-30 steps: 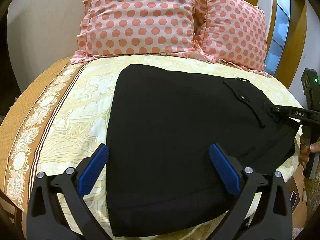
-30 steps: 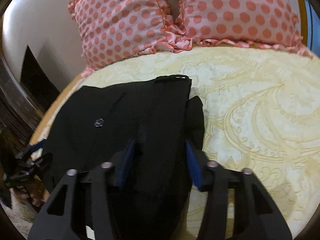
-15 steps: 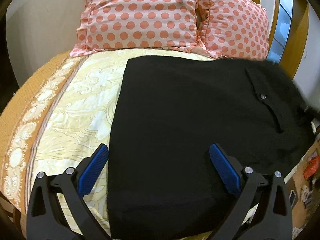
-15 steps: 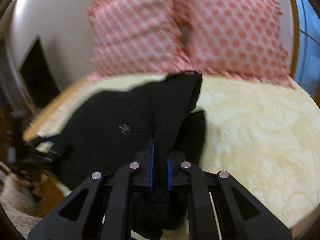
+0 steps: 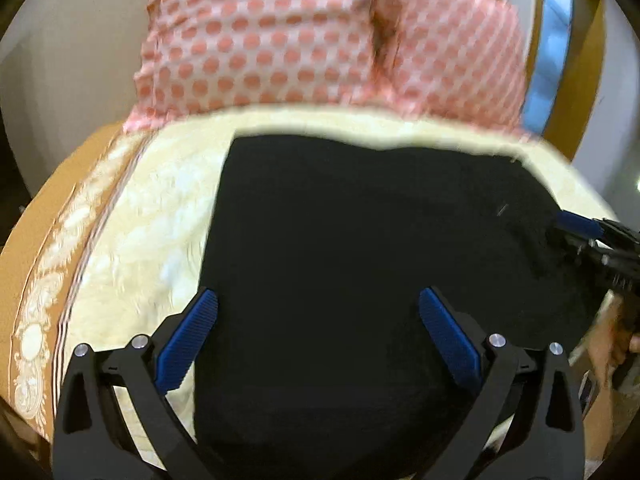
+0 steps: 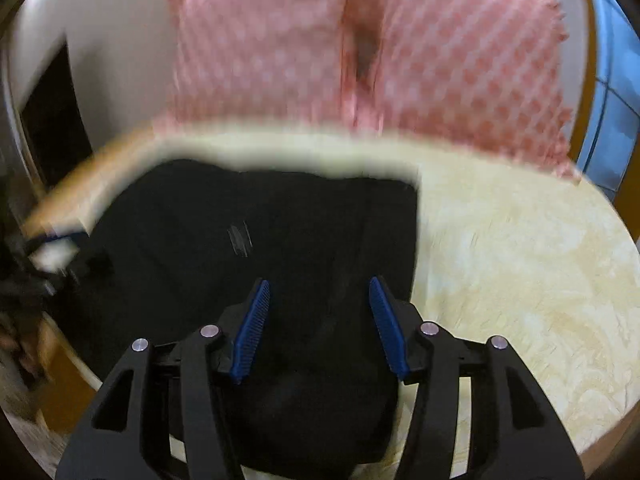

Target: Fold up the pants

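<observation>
The black pants (image 5: 360, 264) lie folded in a flat block on the cream bedspread (image 5: 152, 216). My left gripper (image 5: 318, 304) is open over the near edge of the pants, its blue pads wide apart. My right gripper (image 6: 318, 292) is open, its jaws either side of the pants' right-hand edge (image 6: 320, 240); it also shows at the right edge of the left wrist view (image 5: 576, 224). Both views are motion-blurred.
Two pink polka-dot pillows (image 5: 320, 40) stand against the wall behind the pants. The bedspread has an orange patterned border (image 5: 44, 264) on the left. A wooden frame and window (image 5: 560, 40) are at the right. Open bedspread (image 6: 520, 260) lies right of the pants.
My right gripper, shut on the pants' edge half a second ago, has opened and let go. The pants have shifted toward the pillows. Both cameras are moving.
</observation>
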Motion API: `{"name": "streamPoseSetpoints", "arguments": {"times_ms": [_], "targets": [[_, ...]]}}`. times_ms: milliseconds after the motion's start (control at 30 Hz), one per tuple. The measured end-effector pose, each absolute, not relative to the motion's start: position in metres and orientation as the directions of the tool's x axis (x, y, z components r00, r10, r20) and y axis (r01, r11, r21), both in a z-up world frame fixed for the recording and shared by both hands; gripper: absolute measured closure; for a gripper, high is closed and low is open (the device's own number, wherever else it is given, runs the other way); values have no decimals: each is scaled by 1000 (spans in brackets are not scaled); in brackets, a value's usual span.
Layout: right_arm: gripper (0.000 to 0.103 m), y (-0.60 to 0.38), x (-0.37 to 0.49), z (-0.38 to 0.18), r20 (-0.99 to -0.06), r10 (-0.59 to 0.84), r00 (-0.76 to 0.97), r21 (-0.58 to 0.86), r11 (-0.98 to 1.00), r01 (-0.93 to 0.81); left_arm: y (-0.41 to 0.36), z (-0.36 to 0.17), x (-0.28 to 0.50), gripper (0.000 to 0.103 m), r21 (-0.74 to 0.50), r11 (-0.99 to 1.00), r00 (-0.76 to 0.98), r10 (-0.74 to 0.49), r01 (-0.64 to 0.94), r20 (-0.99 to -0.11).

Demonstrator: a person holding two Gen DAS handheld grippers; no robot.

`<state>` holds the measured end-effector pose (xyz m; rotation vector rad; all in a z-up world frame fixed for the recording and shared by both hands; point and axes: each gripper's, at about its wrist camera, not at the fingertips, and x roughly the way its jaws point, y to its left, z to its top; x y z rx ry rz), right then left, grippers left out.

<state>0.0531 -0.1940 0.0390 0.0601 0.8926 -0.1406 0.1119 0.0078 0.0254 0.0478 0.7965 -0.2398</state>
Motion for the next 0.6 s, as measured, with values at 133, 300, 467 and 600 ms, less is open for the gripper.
{"name": "streamPoseSetpoints", "arguments": {"times_ms": [133, 300, 467, 600], "targets": [[38, -236, 45, 58, -719, 27, 694, 256, 939, 229, 15, 21, 109, 2, -66, 971, 672, -208, 231, -711], [31, -290, 67, 49, -735, 90, 672, 400, 858, 323, 30, 18, 111, 2, -115, 975, 669, -215, 191, -712], [36, -292, 78, 26, -751, 194, 632, 462, 837, 292, 31, 19, 109, 2, -116, 975, 668, -216, 191, -712], [46, -279, 74, 27, -750, 186, 635, 424, 872, 245, 31, 19, 108, 2, -114, 975, 669, -215, 192, -711]]}}
